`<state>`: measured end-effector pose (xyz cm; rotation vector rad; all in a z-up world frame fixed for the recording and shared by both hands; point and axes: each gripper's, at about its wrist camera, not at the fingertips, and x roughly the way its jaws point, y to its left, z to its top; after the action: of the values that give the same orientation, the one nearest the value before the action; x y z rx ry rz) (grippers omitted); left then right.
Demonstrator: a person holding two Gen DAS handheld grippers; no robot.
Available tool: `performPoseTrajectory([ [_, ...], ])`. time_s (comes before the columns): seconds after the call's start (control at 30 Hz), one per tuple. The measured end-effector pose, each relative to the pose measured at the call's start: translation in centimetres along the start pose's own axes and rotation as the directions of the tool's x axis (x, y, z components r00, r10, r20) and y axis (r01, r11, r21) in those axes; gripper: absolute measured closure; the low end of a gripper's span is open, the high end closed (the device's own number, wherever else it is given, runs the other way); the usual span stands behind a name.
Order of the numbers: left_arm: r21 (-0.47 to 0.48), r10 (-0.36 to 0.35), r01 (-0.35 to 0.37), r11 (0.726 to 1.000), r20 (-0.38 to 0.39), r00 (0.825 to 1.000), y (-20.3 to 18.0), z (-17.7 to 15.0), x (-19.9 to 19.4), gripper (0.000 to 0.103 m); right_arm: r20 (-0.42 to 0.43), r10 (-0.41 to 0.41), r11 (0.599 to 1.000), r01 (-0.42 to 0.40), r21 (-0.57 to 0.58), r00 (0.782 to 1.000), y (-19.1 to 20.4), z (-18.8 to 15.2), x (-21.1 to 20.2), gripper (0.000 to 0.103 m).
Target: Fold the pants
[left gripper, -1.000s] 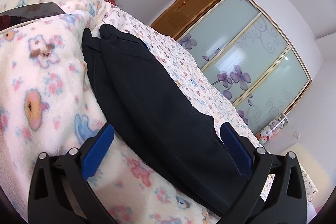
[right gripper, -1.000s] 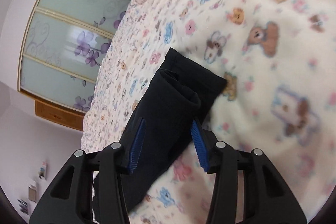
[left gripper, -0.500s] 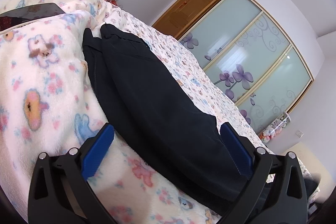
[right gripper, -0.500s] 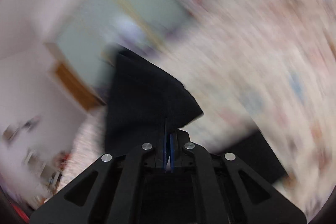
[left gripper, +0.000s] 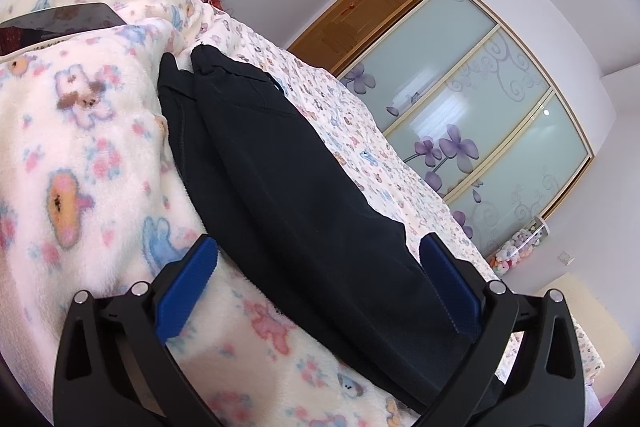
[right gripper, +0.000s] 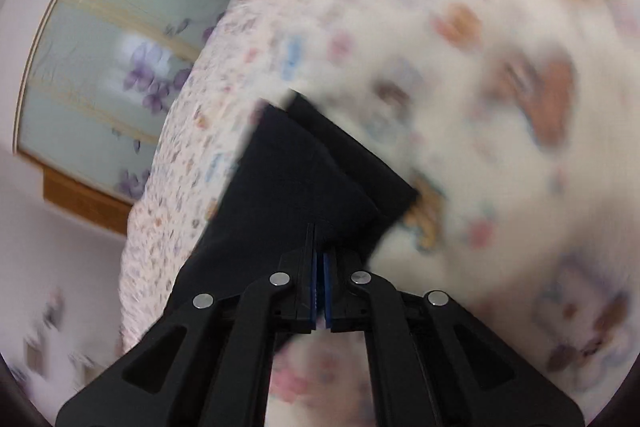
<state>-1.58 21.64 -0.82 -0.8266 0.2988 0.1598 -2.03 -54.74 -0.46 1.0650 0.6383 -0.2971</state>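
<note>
Left wrist view shows the pants (left gripper: 288, 187), dark navy, lying long and narrow on a fleece blanket (left gripper: 80, 155) with bears and flowers printed on it. One leg lies upon the other, and the far end of the pants reaches up toward a fold of the blanket. The left tongs (left gripper: 318, 287) hang over the near end of the pants with their two blue pads wide apart. The left pad (left gripper: 186, 291) is above the blanket, just beside the edge of the cloth, and the right pad (left gripper: 450, 291) is above the pants near their other edge. Nothing is held between them.

From the right wrist view, which is blurred, the right tongs (right gripper: 320, 283) have their blue pads pressed together, with only a thin slit between. The dark cloth of the pants (right gripper: 288, 187) comes up to the tips and seems pinched there, and the leg ends spread out in front of the tips in two layers.

Beyond the left tongs, to the right, a bed sheet (left gripper: 360, 147) with small flowers goes on toward a wardrobe (left gripper: 500, 115) with frosted glass doors and purple flowers. A wooden door (left gripper: 352, 23) stands left of the wardrobe. A dark flat thing (left gripper: 60, 23) lies on the blanket at far left.
</note>
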Motion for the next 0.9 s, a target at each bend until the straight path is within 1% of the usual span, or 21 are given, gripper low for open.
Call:
performPoseTrajectory([
  [0.1, -0.020, -0.023, 0.023, 1.000, 0.003, 1.000, 0.3, 0.2, -0.4, 0.002, 0.041, -0.003, 1.000, 0.004, -0.012, 0.999, 0.0, -0.4, -0.6, 0.101],
  [0.13, -0.028, -0.032, 0.033, 0.999, 0.005, 0.999, 0.3, 0.3, -0.5, 0.002, 0.043, -0.004, 1.000, 0.005, -0.018, 0.999, -0.1, -0.4, -0.8, 0.100],
  [0.17, -0.039, -0.045, 0.045, 0.998, 0.008, 0.999, 0.4, 0.4, -0.7, 0.002, 0.038, -0.011, 0.999, 0.012, -0.030, 0.999, 0.1, -0.2, -0.8, 0.100],
  [0.23, -0.077, -0.082, 0.083, 0.994, 0.020, 0.996, 0.8, 1.1, -1.1, 0.002, 0.006, -0.040, 0.998, 0.041, -0.057, 0.999, 0.5, 0.2, -0.3, 0.093],
  [0.3, -0.122, -0.120, 0.122, 0.985, 0.019, 0.993, 1.4, 1.9, -1.2, 0.002, -0.007, -0.061, 0.996, 0.060, -0.060, 0.998, 1.4, 0.4, -0.8, 0.090],
  [0.33, -0.158, -0.153, 0.153, 0.975, 0.013, 0.988, 2.0, 2.7, -1.2, 0.002, -0.001, -0.067, 0.996, 0.066, -0.057, 0.998, 1.2, 0.0, -1.5, 0.087],
  [0.37, -0.183, -0.184, 0.182, 0.966, 0.004, 0.983, 2.6, 3.5, -1.1, 0.002, 0.013, -0.078, 0.996, 0.079, -0.052, 0.997, 1.0, -0.2, -2.1, 0.082],
  [0.43, -0.232, -0.227, 0.214, 0.949, -0.031, 0.973, 3.5, 4.7, -0.5, 0.002, 0.064, -0.089, 0.995, 0.092, -0.043, 0.994, 0.9, -0.4, -3.6, 0.052],
  [0.47, -0.258, -0.249, 0.228, 0.939, -0.050, 0.967, 4.0, 5.2, -0.2, 0.002, 0.092, -0.084, 0.995, 0.089, -0.050, 0.992, 0.9, -0.8, -4.3, 0.050],
  [0.53, -0.308, -0.292, 0.251, 0.918, -0.094, 0.952, 4.8, 6.2, 0.9, 0.002, 0.158, -0.062, 0.992, 0.078, -0.096, 0.986, 1.2, -1.2, -5.9, 0.050],
  [0.57, -0.323, -0.301, 0.253, 0.912, -0.110, 0.947, 5.0, 6.6, 1.4, 0.002, 0.181, -0.042, 0.990, 0.065, -0.123, 0.983, 1.4, -1.4, -6.5, 0.050],
  [0.6, -0.339, -0.322, 0.264, 0.903, -0.129, 0.938, 5.3, 6.9, 1.9, 0.002, 0.199, -0.016, 0.987, 0.048, -0.156, 0.980, 1.8, -1.6, -7.0, 0.050],
  [0.63, -0.368, -0.355, 0.282, 0.886, -0.148, 0.923, 5.6, 7.3, 2.6, 0.002, 0.207, 0.006, 0.983, 0.031, -0.179, 0.978, 2.1, -1.8, -7.3, 0.050],
  [0.67, -0.386, -0.366, 0.280, 0.879, -0.170, 0.915, 5.7, 7.5, 3.3, 0.002, 0.207, 0.029, 0.981, 0.013, -0.196, 0.978, 2.4, -2.1, -7.4, 0.050],
  [0.7, -0.394, -0.355, 0.254, 0.883, -0.207, 0.912, 5.9, 7.9, 4.1, 0.002, 0.199, 0.059, 0.977, -0.016, -0.213, 0.978, 2.7, -2.3, -7.4, 0.050],
  [0.73, -0.406, -0.316, 0.192, 0.893, -0.265, 0.911, 6.2, 8.2, 5.3, 0.002, 0.188, 0.082, 0.974, -0.039, -0.223, 0.979, 2.9, -2.4, -7.2, 0.050],
  [0.77, -0.424, -0.294, 0.149, 0.893, -0.300, 0.908, 6.6, 8.3, 6.2, 0.002, 0.178, 0.101, 0.971, -0.058, -0.233, 0.979, 3.2, -2.6, -7.0, 0.050],
  [0.8, -0.444, -0.285, 0.121, 0.888, -0.323, 0.902, 7.0, 8.5, 7.0, 0.002, 0.166, 0.122, 0.965, -0.077, -0.251, 0.979, 3.7, -2.9, -6.8, 0.050],
  [0.9, -0.472, -0.235, 0.045, 0.880, -0.352, 0.906, 7.2, 9.4, 8.7, 0.002, 0.135, 0.168, 0.939, -0.117, -0.325, 0.977, 5.5, -3.6, -6.2, 0.050],
])
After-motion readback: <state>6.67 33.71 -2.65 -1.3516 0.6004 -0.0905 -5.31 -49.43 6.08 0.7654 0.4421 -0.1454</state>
